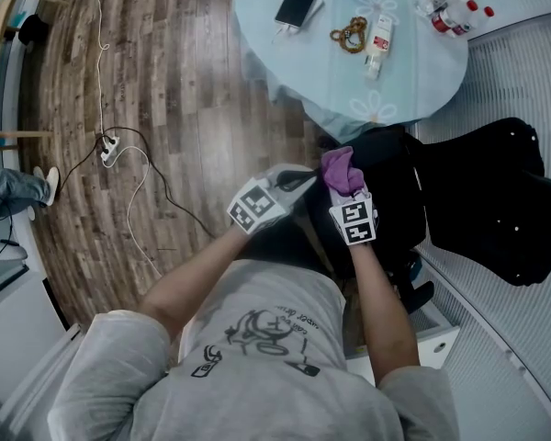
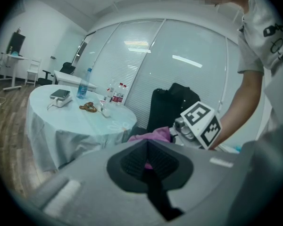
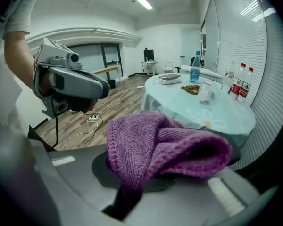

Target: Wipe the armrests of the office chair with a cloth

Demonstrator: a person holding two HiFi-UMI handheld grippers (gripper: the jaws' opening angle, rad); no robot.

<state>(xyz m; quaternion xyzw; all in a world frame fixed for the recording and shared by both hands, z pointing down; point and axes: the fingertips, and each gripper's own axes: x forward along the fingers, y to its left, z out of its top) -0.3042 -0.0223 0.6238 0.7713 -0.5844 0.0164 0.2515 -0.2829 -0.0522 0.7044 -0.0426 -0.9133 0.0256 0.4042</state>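
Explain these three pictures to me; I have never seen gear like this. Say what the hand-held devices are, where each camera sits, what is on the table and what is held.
No robot here: a person holds a two-jaw gripper in each hand. The top-down picture comes from a camera on the person's head; the other two come from cameras riding on each gripper, looking along its jaws. The right gripper is clamped on a purple knitted cloth. The left gripper has its jaws together, tips close to that cloth. Beside them stands a black office chair. The round table with a pale blue cover carries a black phone, a coil of brown beads and red-capped bottles.
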